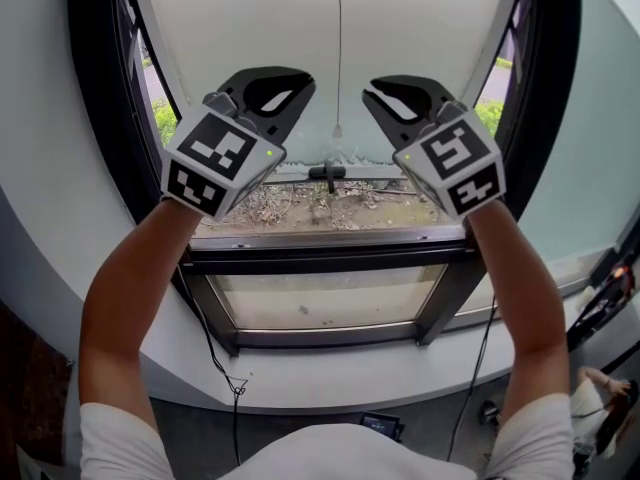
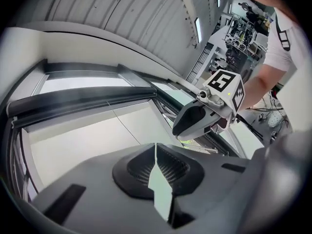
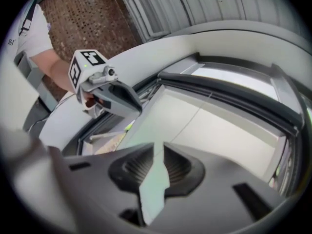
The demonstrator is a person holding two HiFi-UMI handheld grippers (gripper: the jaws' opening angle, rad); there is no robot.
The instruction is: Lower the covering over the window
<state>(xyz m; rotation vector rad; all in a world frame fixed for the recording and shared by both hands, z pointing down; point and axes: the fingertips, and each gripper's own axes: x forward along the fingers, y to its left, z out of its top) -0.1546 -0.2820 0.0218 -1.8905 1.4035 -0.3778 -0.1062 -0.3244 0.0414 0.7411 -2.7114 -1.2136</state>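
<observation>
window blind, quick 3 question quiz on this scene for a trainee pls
1. True or false: the left gripper has its jaws closed together with nothing between them.
2. Multiple choice: the pull cord hangs
A) to the left of both grippers
B) between the two grippers
C) inside the jaws of the right gripper
3. Fill in the blank: the blind hangs over the ____ pane, while the lower pane is uncovered.

Key: 1 true; 2 B; 3 upper
</observation>
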